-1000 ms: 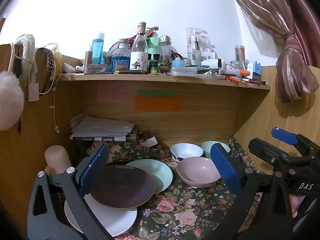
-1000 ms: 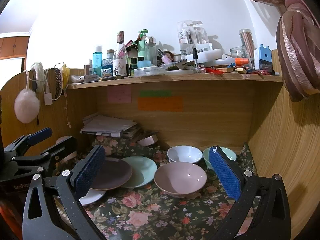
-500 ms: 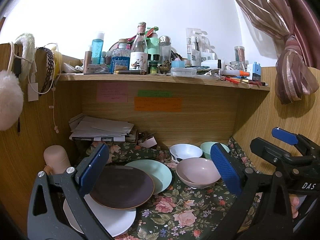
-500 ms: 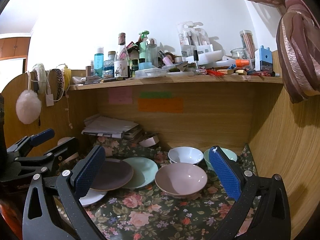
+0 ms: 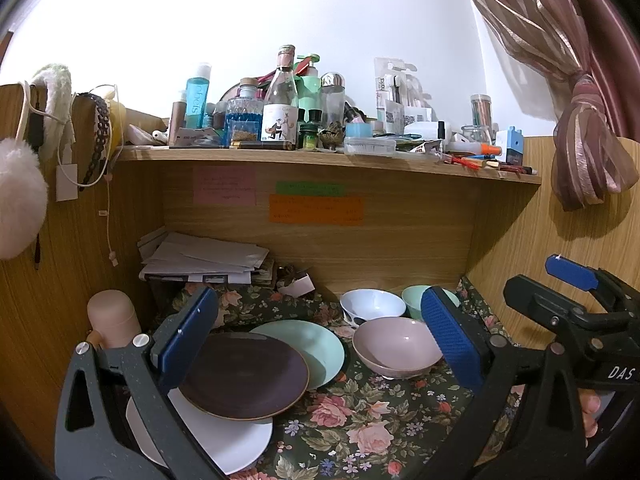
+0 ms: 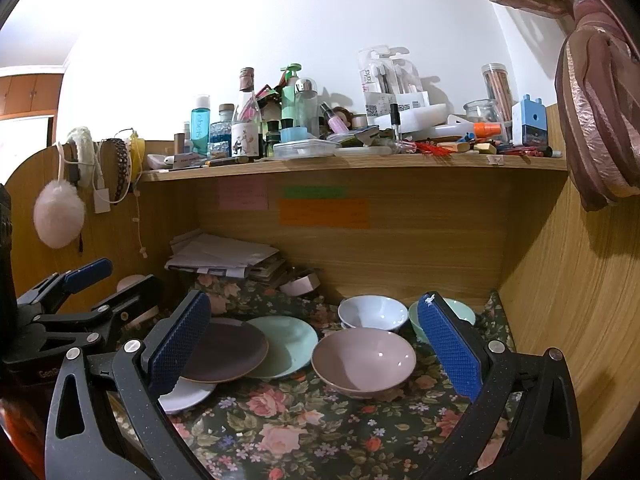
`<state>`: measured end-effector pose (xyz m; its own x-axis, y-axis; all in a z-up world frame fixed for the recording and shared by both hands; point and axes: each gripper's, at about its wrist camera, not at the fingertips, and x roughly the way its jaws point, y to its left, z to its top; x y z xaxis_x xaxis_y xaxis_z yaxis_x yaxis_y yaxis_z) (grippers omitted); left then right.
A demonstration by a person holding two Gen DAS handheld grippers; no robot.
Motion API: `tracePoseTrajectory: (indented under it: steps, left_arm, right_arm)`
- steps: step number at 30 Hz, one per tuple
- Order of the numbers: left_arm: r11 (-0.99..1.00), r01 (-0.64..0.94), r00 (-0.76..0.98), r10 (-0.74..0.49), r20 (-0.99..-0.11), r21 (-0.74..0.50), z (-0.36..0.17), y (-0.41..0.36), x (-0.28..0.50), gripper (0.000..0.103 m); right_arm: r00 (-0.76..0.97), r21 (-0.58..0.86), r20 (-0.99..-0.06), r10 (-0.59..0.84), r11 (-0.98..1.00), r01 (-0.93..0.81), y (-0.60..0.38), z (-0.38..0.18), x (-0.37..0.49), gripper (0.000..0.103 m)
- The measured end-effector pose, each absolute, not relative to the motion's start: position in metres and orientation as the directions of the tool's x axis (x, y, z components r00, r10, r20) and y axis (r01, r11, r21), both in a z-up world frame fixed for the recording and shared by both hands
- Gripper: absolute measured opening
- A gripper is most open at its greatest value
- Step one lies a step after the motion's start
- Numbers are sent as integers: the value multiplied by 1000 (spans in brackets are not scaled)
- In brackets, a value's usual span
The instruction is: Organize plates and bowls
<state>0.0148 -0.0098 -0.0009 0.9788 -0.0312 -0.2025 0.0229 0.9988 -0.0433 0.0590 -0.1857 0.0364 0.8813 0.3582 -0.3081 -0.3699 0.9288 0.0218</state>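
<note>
On the floral cloth (image 5: 360,420) a dark brown plate (image 5: 244,376) overlaps a white plate (image 5: 224,440) and a mint green plate (image 5: 316,344). A pink bowl (image 5: 396,346) sits to their right, with a white bowl (image 5: 370,304) and a mint bowl (image 5: 414,300) behind it. The same dishes show in the right wrist view: brown plate (image 6: 228,350), green plate (image 6: 288,340), pink bowl (image 6: 362,360), white bowl (image 6: 370,312). My left gripper (image 5: 320,340) is open and empty above the plates. My right gripper (image 6: 316,344) is open and empty before the pink bowl.
A wooden alcove encloses the cloth, with side walls left and right (image 6: 560,300). A paper stack (image 5: 200,258) lies at the back left, and a pink cylinder (image 5: 112,316) stands at the left wall. The shelf above (image 5: 320,156) holds bottles and clutter.
Both grippers have drifted slightly; the dishes have not moved and both grippers stay open.
</note>
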Motion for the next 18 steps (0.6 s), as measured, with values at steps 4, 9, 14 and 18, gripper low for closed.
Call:
tracePoseTrajectory:
  steps: [4, 9, 14, 18]
  left_arm:
    - [999, 24, 979, -33, -203, -44, -1, -10, 15, 103]
    - [999, 24, 979, -33, -202, -46, -1, -9, 15, 103]
    - [999, 22, 978, -31, -207, -47, -3, -9, 16, 103]
    - [998, 21, 977, -33, -213, -56, -6, -6, 18, 103]
  right_arm:
    - [881, 22, -308, 358, 929, -370, -185, 37, 59, 103]
    - [881, 22, -309, 359, 929, -370, -185, 36, 60, 103]
    - [881, 23, -309, 359, 929, -370, -185, 35, 60, 103]
    - [880, 22, -312, 358, 929, -370, -185, 35, 61, 103]
